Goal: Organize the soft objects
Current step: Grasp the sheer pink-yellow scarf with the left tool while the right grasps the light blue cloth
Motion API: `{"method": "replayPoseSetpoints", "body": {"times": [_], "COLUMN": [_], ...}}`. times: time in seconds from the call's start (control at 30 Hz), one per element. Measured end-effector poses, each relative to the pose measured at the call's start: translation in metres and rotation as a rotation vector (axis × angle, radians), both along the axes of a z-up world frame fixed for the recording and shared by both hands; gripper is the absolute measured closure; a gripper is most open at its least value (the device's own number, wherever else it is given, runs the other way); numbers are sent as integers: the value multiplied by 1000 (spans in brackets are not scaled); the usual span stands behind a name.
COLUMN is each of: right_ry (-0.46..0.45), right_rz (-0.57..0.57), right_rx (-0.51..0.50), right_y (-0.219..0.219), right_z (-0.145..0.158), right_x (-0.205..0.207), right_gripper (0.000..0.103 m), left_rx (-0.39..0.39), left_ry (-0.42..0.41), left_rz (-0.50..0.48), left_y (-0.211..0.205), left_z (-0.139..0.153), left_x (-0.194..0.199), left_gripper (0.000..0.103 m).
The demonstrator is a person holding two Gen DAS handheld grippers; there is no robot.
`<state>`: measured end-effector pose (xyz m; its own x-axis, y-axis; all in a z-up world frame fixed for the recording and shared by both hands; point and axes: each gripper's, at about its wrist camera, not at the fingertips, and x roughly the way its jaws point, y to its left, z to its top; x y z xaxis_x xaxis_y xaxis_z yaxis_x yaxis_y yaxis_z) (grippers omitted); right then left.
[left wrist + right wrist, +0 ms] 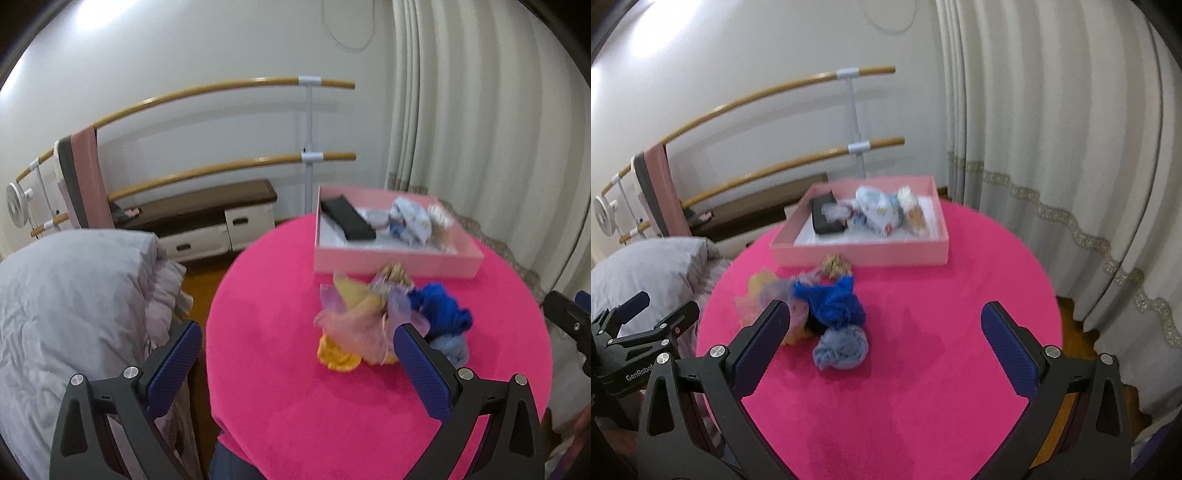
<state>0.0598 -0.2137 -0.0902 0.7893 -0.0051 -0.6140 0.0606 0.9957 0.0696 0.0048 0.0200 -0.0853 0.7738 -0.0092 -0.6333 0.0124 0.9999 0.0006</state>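
A pile of soft things lies on the round pink table (295,406): a pale pink-and-yellow cloth (351,325), a royal-blue knit (439,306) and a light-blue bundle (842,349). Behind it a shallow pink box (399,260) holds a black case (347,219), a patterned white-blue cloth (410,218) and a small beige item. My left gripper (295,347) is open and empty, above the table's near left, short of the pile. My right gripper (884,328) is open and empty, hovering just before the blue knit (831,306) and the box (864,254).
A grey quilted bed (66,314) lies left of the table. Wooden ballet bars (221,92) and a low bench with drawers (207,218) stand against the back wall. White curtains (1052,147) hang at the right. A small fan (14,203) sits far left.
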Motion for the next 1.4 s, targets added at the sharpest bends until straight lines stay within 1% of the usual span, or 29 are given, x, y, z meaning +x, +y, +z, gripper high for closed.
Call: {"method": "replayPoseSetpoints", "body": {"times": [0.27, 0.4, 0.63, 0.8, 0.93, 0.97, 1.0, 1.03, 1.1, 1.17, 1.23, 1.27, 1.3, 1.4], "right_ry": [98, 141, 170, 202, 207, 210, 218, 225, 244, 272, 278, 272, 267, 267], "right_rz": [22, 29, 46, 69, 90, 97, 109, 120, 138, 163, 186, 197, 207, 223], "right_rx": [5, 13, 21, 32, 35, 35, 38, 43, 50, 61, 83, 91, 94, 85], "right_y": [3, 3, 5, 9, 14, 15, 18, 20, 23, 28, 30, 30, 31, 31], "right_z": [-34, -50, -62, -72, -75, -77, -80, -83, -90, -102, -108, -109, -109, -109], "right_x": [18, 26, 38, 47, 52, 54, 57, 60, 68, 76, 79, 79, 79, 78], "right_gripper": [0, 0, 0, 5, 8, 11, 17, 21, 35, 44, 53, 62, 65, 68], "left_rx": [3, -3, 1, -1, -13, -16, -17, -17, -16, -16, -11, -9, -7, 2], "left_ry": [62, 69, 77, 77, 70, 68, 66, 63, 61, 62, 62, 61, 60, 51], "left_rz": [-31, -37, -41, -45, -56, -59, -61, -65, -68, -71, -76, -78, -82, -97], "left_y": [-4, -5, -11, -12, -12, -12, -13, -13, -15, -17, -20, -22, -24, -32], "left_z": [-25, -30, -38, -41, -41, -40, -40, -40, -39, -39, -38, -38, -37, -36], "left_x": [24, 33, 44, 46, 47, 47, 46, 46, 46, 46, 48, 50, 51, 54], "left_gripper": [0, 0, 0, 0, 0, 0, 0, 0, 0, 0, 0, 0, 0, 0]}}
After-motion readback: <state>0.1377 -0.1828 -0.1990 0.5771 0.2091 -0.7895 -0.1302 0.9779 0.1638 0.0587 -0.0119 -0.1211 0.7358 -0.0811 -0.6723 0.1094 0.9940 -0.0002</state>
